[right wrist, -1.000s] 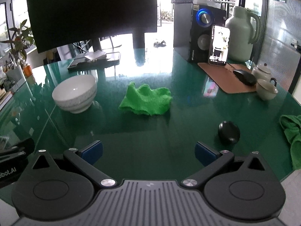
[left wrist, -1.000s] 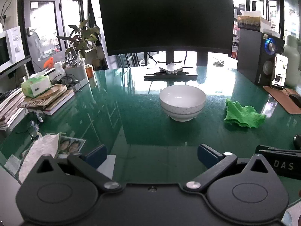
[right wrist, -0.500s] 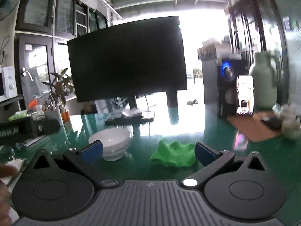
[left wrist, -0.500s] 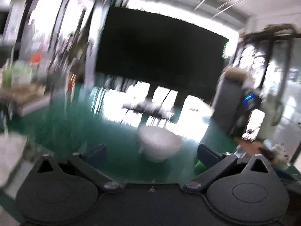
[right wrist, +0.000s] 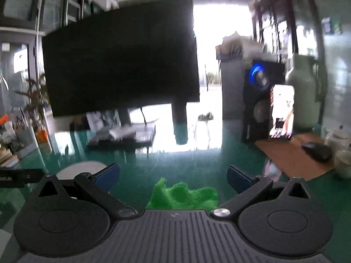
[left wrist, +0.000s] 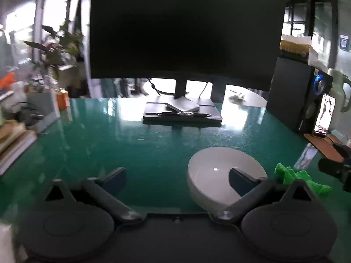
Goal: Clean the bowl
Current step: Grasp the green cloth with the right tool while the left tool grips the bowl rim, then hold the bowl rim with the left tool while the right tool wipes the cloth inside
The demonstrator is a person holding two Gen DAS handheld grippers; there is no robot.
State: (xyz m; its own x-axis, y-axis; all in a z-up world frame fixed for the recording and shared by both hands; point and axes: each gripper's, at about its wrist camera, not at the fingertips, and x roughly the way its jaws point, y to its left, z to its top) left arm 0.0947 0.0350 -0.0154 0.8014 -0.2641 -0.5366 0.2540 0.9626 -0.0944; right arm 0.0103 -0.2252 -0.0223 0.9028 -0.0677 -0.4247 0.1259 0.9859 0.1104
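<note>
One white bowl (left wrist: 219, 175) stood upright on the green glass table (left wrist: 131, 144), and nothing lay in it. One crumpled green cloth (left wrist: 300, 178) lay on the table just to the right of the bowl, apart from it. The left gripper (left wrist: 177, 178) hung low over the table with its jaws wide but closing. Its right finger (left wrist: 241, 180) crossed in front of the bowl's interior, while its left finger stood over bare glass, well clear of the bowl. Nothing was gripped. The right gripper (right wrist: 173, 176) also had its jaws apart and closing. The green cloth (right wrist: 184, 195) lay between and just below its two fingers, though neither pad touched it. In the right wrist view, part of the bowl (right wrist: 81, 168) showed behind the gripper's left finger.

Behind stood one dark monitor (left wrist: 186, 32), one speaker (right wrist: 256, 100) with a blue-lit dial, one lit phone (right wrist: 282, 112) and one pale jug (right wrist: 303, 94). One brown mat (right wrist: 291, 156) bore a dark mouse (right wrist: 317, 151).
</note>
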